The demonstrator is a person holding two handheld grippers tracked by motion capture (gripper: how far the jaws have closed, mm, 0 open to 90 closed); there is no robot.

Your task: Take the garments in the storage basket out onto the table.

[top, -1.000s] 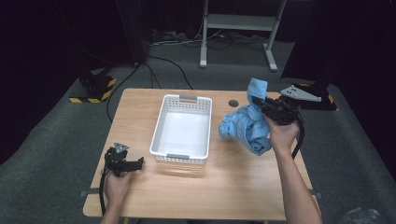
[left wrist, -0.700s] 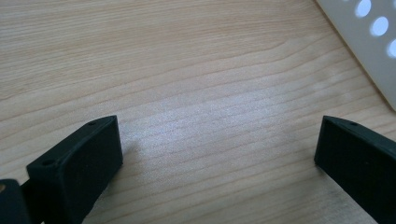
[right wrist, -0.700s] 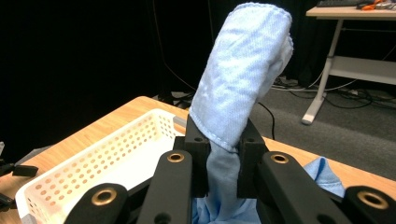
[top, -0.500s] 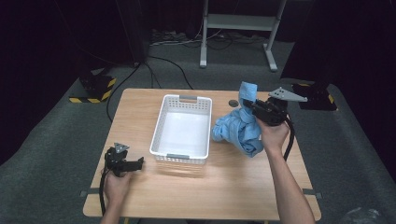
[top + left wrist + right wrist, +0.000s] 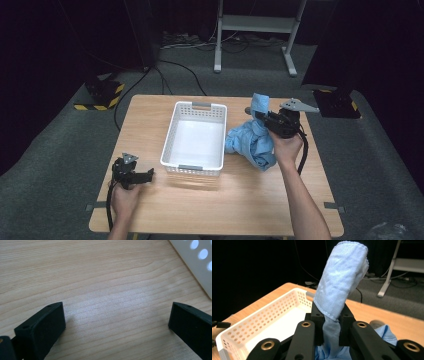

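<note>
A light blue cloth hangs bunched just right of the white perforated basket. My right gripper is shut on it, and a fold of the cloth stands up above the pinching jaws in the right gripper view. The basket's wall lies ahead and to the left there, with nothing inside. My left gripper rests on the table near the front left, jaws wide apart over bare wood with nothing between them.
The wooden table has free room in front of the basket and at its near right. A corner of the basket shows at the top right of the left gripper view. Beyond the table stand a metal frame and floor cables.
My right gripper has carried the cloth leftward and a little lower, closer to the basket's right wall. The left gripper has stayed put.
</note>
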